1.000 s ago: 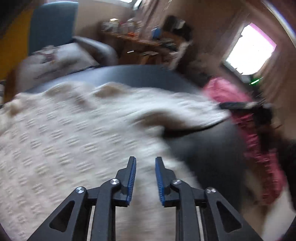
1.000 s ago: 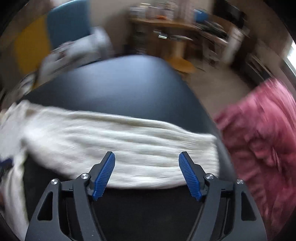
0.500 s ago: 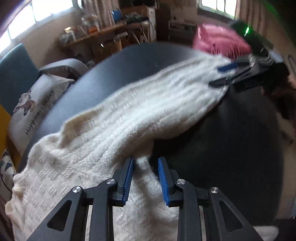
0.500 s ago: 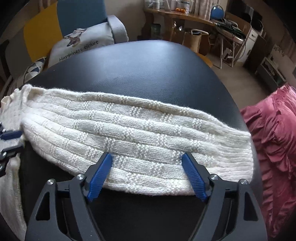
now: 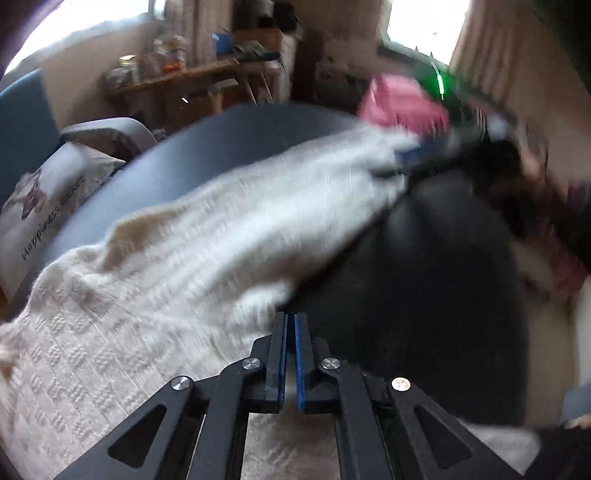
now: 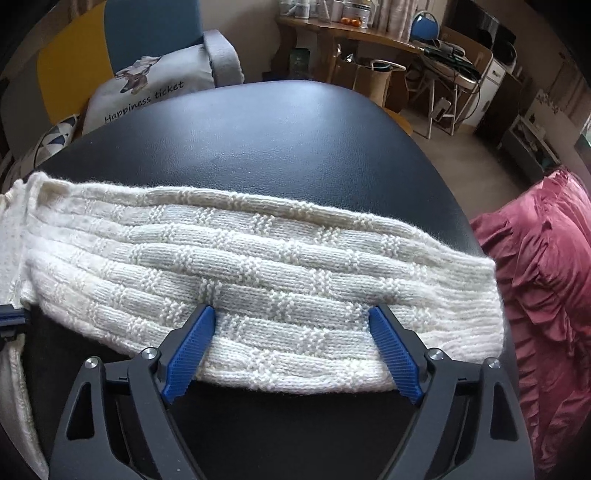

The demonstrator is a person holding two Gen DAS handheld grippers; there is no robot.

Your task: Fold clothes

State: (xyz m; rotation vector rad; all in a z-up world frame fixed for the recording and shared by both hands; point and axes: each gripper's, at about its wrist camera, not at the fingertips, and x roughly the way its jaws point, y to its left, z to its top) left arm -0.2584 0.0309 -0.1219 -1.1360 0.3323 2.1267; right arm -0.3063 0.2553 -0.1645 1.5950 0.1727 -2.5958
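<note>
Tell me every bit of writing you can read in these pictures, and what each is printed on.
"Happiness ticket": on the pale cushion on the armchair behind the black table, clear in the right wrist view.
"Happiness": on the same cushion in the left wrist view; the second word is too blurred.
Jar labels on the wooden shelf: too small to read.

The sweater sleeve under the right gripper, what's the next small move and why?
Probably close the right gripper on the sleeve: its jaws are opening, astride the sleeve's near edge on the black table, while the left gripper is shut by the sweater's underarm.
</note>
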